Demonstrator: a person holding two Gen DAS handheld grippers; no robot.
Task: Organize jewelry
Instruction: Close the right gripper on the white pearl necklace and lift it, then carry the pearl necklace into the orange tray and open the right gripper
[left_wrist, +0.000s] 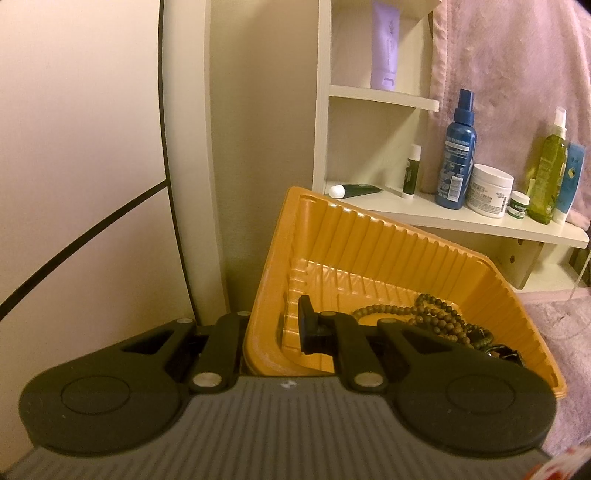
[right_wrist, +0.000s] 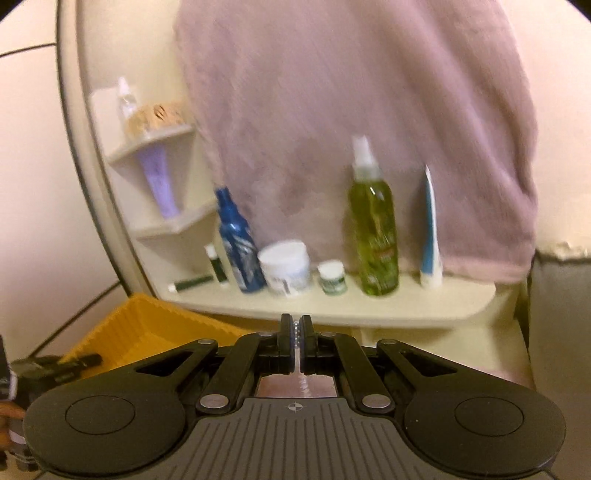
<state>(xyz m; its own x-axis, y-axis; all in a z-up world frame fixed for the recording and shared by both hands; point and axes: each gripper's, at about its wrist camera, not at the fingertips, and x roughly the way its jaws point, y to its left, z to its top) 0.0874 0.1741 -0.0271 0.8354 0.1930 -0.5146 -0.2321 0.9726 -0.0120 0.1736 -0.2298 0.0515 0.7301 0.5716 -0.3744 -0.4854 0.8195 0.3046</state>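
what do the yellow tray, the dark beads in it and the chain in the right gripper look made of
Yellow tray: thin moulded plastic, semi-matte, going by its ribbed walls and rounded rim. Dark bead strand: probably wood, since the round brown beads look dull, though stone is possible. Beaded chain between the right gripper's fingers: likely metal, small silvery shiny balls, though blurred.

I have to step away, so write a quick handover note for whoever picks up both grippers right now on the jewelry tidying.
Left gripper: shut on the wall of the ribbed orange plastic tray, holding it tilted beside the white shelf.
Right gripper: shut on a thin silvery bead chain, held in front of the shelf; the tray is to its lower left.
Done: a dark brown wooden bead necklace already lies in the tray.
Left: probably drop the chain into the tray, then set the tray down. Other jewelry is not visible.
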